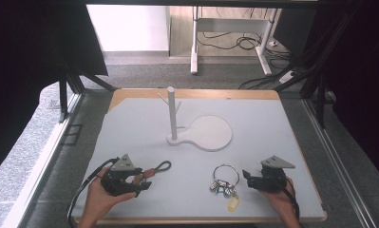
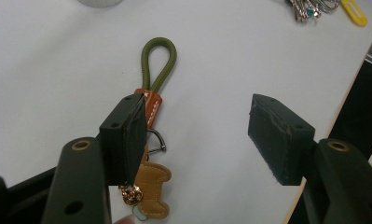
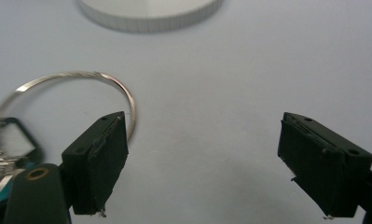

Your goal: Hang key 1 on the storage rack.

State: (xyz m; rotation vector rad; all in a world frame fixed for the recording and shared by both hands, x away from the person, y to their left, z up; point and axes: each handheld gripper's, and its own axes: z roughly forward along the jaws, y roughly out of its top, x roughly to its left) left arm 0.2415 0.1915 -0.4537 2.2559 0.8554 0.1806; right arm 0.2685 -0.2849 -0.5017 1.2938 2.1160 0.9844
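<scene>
The left tongs [image 1: 138, 182] rest at the near left of the worktop [image 1: 272, 137], jaws spread and grasping nothing. The strap keyring [image 2: 154, 93] lies flat on the worktop, with one jaw over its brown collar and tan leather tag [image 2: 152, 189] and the other jaw well off to the side. The right tongs [image 1: 247, 176] sit at the near right, likewise spread and empty, just right of the key bunch [image 1: 225, 186], whose large wire ring [image 3: 123, 91] lies flat beside one jaw.

Probable faults, as a judgement:
- The wire ring is thin and flat on the surface. Jaws closing on it could slide over the wire or push the bunch away.
- The strap keyring is off-centre between the left jaws. Closing there could catch only the collar edge and let the tag swing or slip.

Surroundings: a white peg stand [image 1: 172, 114] with short side pegs stands upright at the centre, on a round base plate [image 1: 211, 133], beyond both items. The worktop between the items and the stand is bare, so nothing blocks either approach. Cables [image 1: 234, 42] lie on the floor beyond the far edge.
</scene>
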